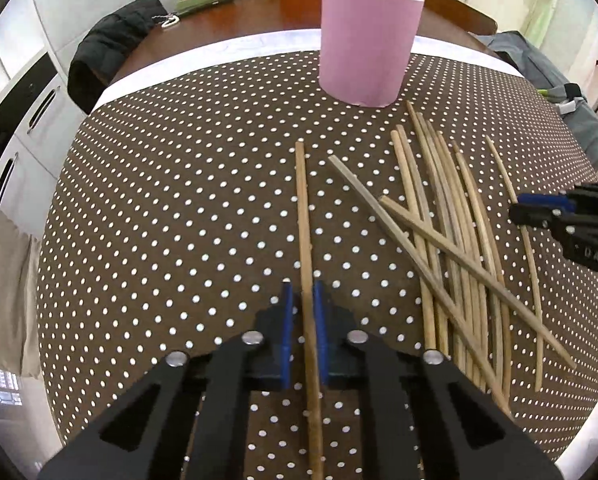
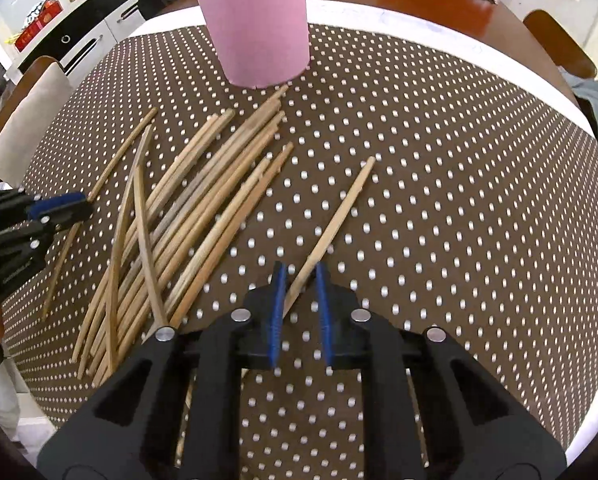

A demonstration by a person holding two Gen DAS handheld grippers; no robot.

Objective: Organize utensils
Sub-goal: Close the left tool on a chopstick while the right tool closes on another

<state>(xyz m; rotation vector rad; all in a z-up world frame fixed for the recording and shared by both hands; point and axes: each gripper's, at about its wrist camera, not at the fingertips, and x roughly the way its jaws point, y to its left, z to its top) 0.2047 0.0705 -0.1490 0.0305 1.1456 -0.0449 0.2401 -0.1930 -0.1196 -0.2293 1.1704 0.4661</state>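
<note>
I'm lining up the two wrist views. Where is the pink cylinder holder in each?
Left wrist: pink holder top centre, just right of middle.
Right wrist: pink holder top, left of centre.
Shared landmark: chopstick pile lies just in front of it.

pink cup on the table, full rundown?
The pink cup is a plain matte cylinder, paper or foam by its look, with a thin pale rim and a vertical seam low on its side. It stands upright on the dotted brown cloth, beyond the loose chopsticks; their nearest tips lie close to its base. Neither tongs touches it. Its inside is hidden.
</note>
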